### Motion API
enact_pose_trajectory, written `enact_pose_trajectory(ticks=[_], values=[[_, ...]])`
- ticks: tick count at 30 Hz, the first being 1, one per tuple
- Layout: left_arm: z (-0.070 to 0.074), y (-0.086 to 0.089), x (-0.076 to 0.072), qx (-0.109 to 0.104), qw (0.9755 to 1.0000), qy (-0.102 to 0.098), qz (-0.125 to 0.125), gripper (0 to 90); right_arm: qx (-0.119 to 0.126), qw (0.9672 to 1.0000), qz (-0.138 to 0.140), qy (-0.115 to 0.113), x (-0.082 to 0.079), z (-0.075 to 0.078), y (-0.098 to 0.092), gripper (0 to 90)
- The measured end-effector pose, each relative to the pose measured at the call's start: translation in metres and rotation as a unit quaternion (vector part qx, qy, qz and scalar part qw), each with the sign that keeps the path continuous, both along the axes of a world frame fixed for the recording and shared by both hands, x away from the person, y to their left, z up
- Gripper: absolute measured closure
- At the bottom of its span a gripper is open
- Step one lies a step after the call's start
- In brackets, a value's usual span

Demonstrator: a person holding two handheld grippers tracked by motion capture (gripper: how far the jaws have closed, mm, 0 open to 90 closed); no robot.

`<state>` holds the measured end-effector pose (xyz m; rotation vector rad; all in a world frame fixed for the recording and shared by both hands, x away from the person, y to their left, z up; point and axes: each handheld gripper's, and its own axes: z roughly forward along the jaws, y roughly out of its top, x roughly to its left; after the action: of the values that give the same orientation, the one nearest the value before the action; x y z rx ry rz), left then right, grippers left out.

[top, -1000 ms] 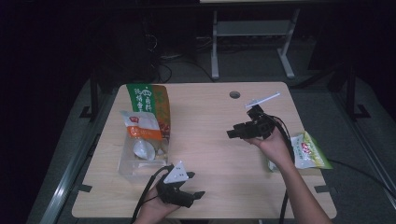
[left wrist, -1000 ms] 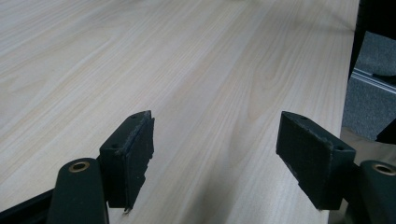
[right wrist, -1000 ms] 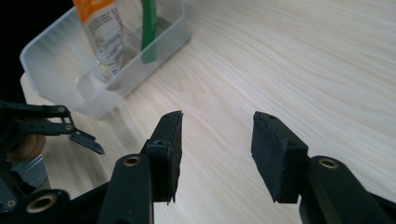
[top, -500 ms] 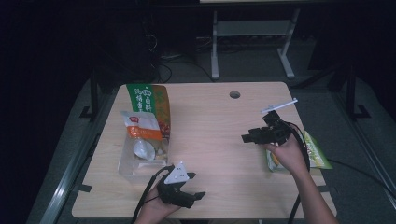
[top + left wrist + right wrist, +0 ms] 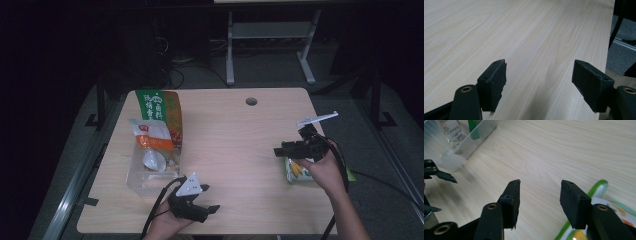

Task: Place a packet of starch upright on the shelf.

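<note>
The right hand-held gripper (image 5: pixel 280 150), jaws spread and just widened with nothing between, should be lowered squarely over the snack packet (image 5: pixel 295 172) at four o'clock on the tabletop (image 5: pixel 230 135).

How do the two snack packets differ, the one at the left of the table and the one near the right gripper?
The left snack packet is large and green and orange; the right snack packet looks smaller, white with a green edge. The left packet leans out of a clear plastic box; the right packet lies flat on the table. The right gripper, its jaws just opening and empty, hovers by the right packet; nothing is near the left packet. Both are printed bags.
</note>
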<state>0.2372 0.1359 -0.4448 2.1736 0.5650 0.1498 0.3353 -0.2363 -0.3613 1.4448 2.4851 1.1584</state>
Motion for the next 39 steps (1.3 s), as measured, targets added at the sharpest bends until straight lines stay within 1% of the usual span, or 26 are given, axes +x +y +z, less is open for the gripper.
enact_pose_trajectory(ticks=[8, 18, 23, 27, 29, 32, 34, 37, 38, 39], values=[[0.000, -0.001, -0.001, 0.002, 1.0000, -0.002, -0.001, 27.2, 0.000, 0.9998, -0.020, 0.000, -0.011, -0.004, -0.020, 49.9], [0.001, -0.001, -0.002, 0.006, 1.0000, -0.007, 0.001, 27.2, -0.011, 0.9992, -0.039, 0.007, -0.026, -0.012, -0.039, 49.8], [0.002, 0.000, -0.004, 0.007, 0.9999, -0.011, 0.003, 27.2, -0.017, 0.9984, -0.052, 0.016, -0.036, -0.019, -0.049, 49.8], [0.002, 0.000, -0.003, 0.008, 0.9999, -0.014, 0.006, 27.3, -0.013, 0.9978, -0.063, 0.018, -0.043, -0.023, -0.058, 49.8], [0.002, 0.001, -0.003, 0.007, 0.9998, -0.014, 0.008, 27.3, -0.010, 0.9976, -0.067, 0.016, -0.047, -0.025, -0.063, 49.8], [0.003, 0.002, -0.003, 0.008, 0.9997, -0.019, 0.009, 27.3, -0.010, 0.9971, -0.073, 0.016, -0.053, -0.026, -0.070, 49.8], [0.004, 0.002, -0.004, 0.010, 0.9997, -0.021, 0.010, 27.3, -0.014, 0.9967, -0.078, 0.016, -0.056, -0.028, -0.076, 49.8], [0.005, 0.002, -0.004, 0.008, 0.9996, -0.026, 0.011, 27.3, -0.011, 0.9955, -0.093, 0.017, -0.062, -0.031, -0.085, 49.8], [0.005, 0.002, -0.004, 0.008, 0.9996, -0.026, 0.010, 27.3, -0.012, 0.9954, -0.094, 0.014, -0.063, -0.032, -0.087, 49.8], [0.005, 0.002, -0.004, 0.010, 0.9996, -0.026, 0.009, 27.3, -0.014, 0.9949, -0.098, 0.017, -0.065, -0.033, -0.089, 49.8]])
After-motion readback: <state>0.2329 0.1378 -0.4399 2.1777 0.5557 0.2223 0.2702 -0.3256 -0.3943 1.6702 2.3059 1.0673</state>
